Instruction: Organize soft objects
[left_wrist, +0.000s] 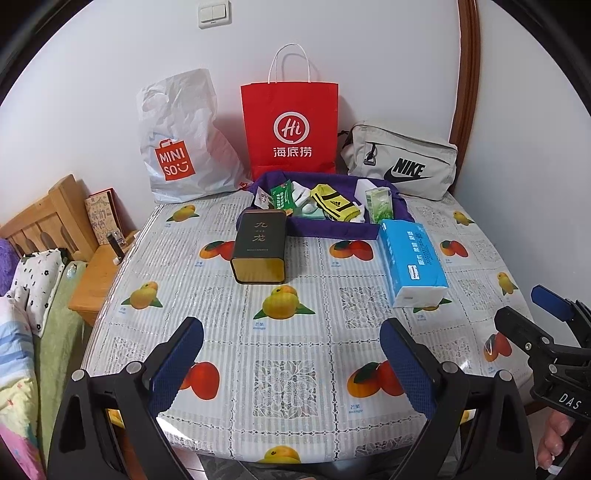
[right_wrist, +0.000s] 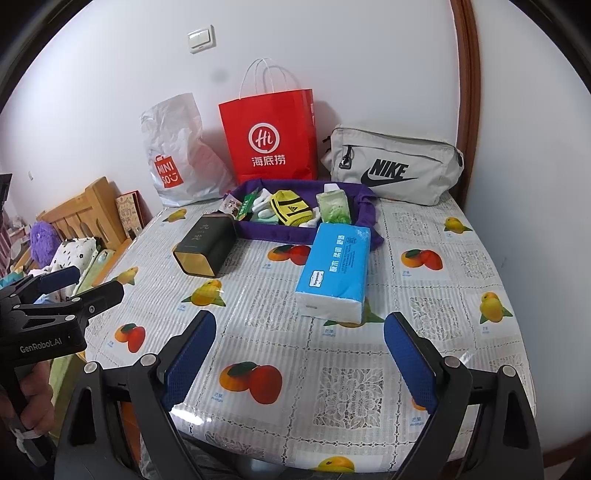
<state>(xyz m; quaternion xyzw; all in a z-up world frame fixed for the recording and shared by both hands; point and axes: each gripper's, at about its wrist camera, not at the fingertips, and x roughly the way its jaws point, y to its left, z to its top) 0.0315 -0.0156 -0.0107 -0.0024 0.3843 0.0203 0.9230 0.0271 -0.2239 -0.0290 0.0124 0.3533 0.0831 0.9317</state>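
Observation:
A purple fabric bin (left_wrist: 314, 230) (right_wrist: 273, 233) sits at the back of the table, holding yellow-and-black socks (left_wrist: 334, 203) (right_wrist: 290, 208), white socks and green tissue packets (left_wrist: 378, 205) (right_wrist: 332, 208). In front of it lie a blue tissue pack (left_wrist: 412, 258) (right_wrist: 338, 269) and a dark tea tin (left_wrist: 260, 245) (right_wrist: 207, 245) on its side. My left gripper (left_wrist: 291, 369) (right_wrist: 88, 286) hovers open over the near table edge, nothing between its blue pads. My right gripper (right_wrist: 299, 362) (left_wrist: 532, 310) is open too, short of the tissue pack.
Against the wall stand a white Miniso bag (left_wrist: 181, 147), a red paper bag (left_wrist: 290, 125) and a grey Nike pouch (left_wrist: 400, 162). The fruit-print tablecloth (left_wrist: 295, 325) covers the table. A wooden bed frame (left_wrist: 48, 218) with bedding lies left of it.

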